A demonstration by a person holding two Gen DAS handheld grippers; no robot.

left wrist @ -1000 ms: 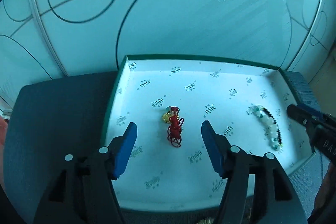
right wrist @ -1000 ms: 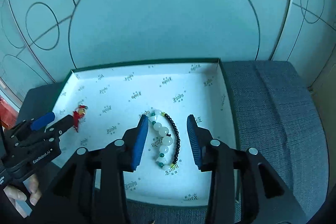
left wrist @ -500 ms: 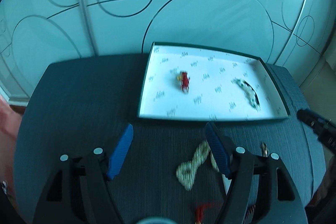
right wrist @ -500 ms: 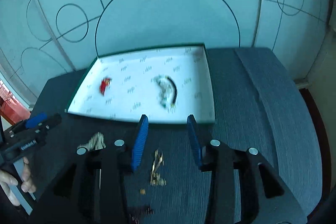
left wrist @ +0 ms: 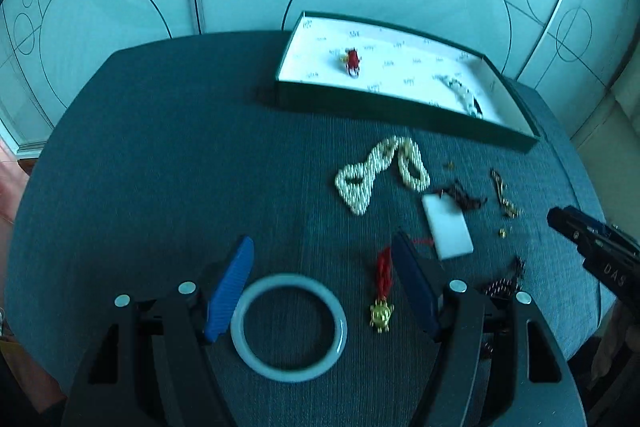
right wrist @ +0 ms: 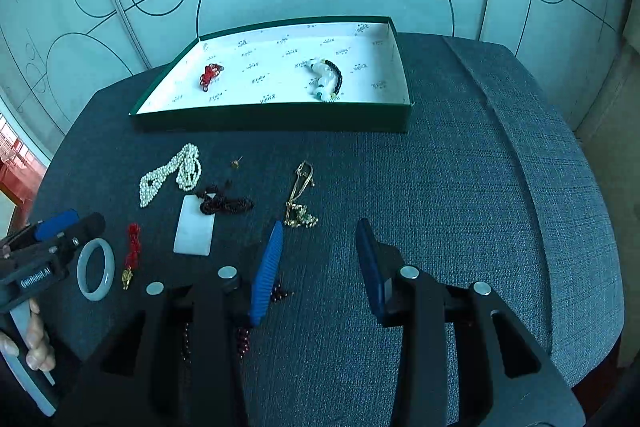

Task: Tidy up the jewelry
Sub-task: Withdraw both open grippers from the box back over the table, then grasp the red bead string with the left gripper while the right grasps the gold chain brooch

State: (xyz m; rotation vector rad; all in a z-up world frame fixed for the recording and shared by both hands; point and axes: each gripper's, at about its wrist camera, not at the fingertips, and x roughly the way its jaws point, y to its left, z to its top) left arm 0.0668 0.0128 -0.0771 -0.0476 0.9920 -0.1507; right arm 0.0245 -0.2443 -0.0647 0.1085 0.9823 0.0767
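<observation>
- Hovering over the bench (right wrist: 480,155), my left gripper (left wrist: 322,277) is wide open above the pale bangle (left wrist: 289,327).
- My right gripper (right wrist: 320,259) is partly open and empty.
- The green box (right wrist: 272,117) holds two pieces.

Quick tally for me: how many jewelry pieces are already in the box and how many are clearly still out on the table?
In the box: 2, a red knot charm and a bead bracelet.
On the table: 6, a pearl strand, bangle, red tassel charm, white slab with dark cord, gold chain, dark red beads.
Total: 8, not counting tiny loose bits.
</observation>
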